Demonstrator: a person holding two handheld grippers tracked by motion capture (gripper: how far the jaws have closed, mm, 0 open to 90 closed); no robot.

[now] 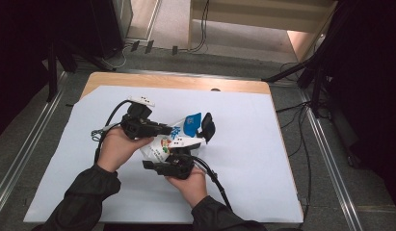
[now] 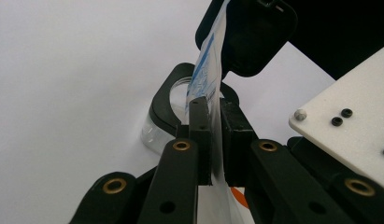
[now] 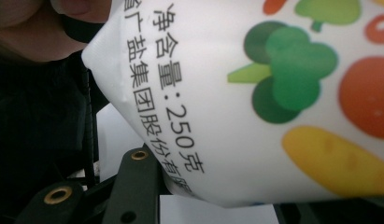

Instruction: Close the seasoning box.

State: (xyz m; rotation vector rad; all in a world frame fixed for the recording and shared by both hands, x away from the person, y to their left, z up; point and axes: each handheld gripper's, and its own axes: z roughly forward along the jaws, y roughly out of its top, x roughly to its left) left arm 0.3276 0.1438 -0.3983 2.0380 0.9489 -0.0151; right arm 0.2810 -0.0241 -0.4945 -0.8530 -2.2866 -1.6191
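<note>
Currently the left gripper is clamped on the thin top edge of the bag while the right gripper grasps its bulging body between spread jaws, so opposed pulling risks slippage or tearing.

Black print "净含量:250克" and "盐集团股份有" along the side of the white pouch

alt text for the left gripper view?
The left gripper is shut on the thin edge of a white-and-blue printed bag, which rises between its black jaws. Beyond, the right gripper holds the same bag over a white table.
</note>
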